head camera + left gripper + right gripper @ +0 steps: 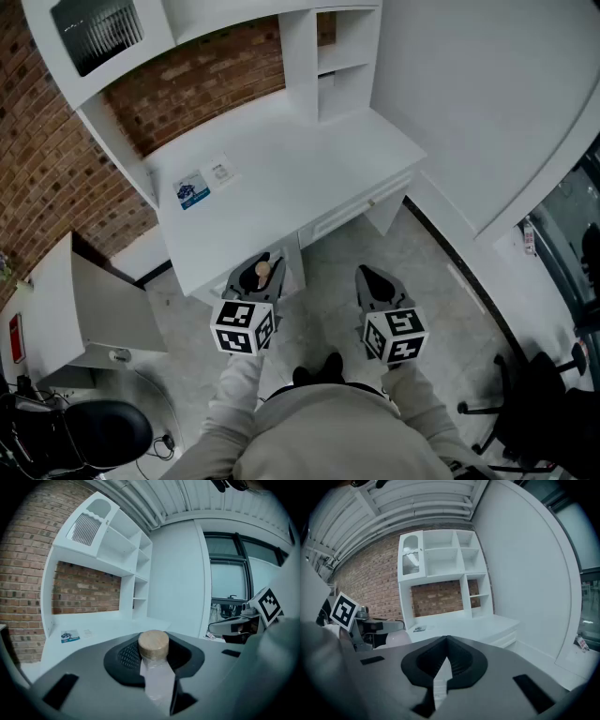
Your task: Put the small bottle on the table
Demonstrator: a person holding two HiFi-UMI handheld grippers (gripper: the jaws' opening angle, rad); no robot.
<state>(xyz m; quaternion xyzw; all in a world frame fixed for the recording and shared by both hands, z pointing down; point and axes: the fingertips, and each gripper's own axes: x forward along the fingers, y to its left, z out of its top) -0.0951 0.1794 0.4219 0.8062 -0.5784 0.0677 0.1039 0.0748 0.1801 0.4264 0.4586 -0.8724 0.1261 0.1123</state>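
Observation:
A small clear bottle (157, 681) with a cork cap (153, 644) stands upright between the jaws of my left gripper (154, 660), which is shut on it. In the head view the bottle (262, 272) and left gripper (257, 278) hang just off the front edge of the white table (281, 159), over the floor. My right gripper (375, 284) is held beside it, in front of the table's drawers. Its jaws meet at the tips with nothing between them (446, 641).
A blue leaflet (191, 191) and a small card (220, 172) lie on the table's left part. White hutch shelves (328, 56) and a brick wall (202, 80) stand behind. A low white cabinet (94, 300) stands at left, with black chairs at lower left (94, 431) and lower right (534, 403).

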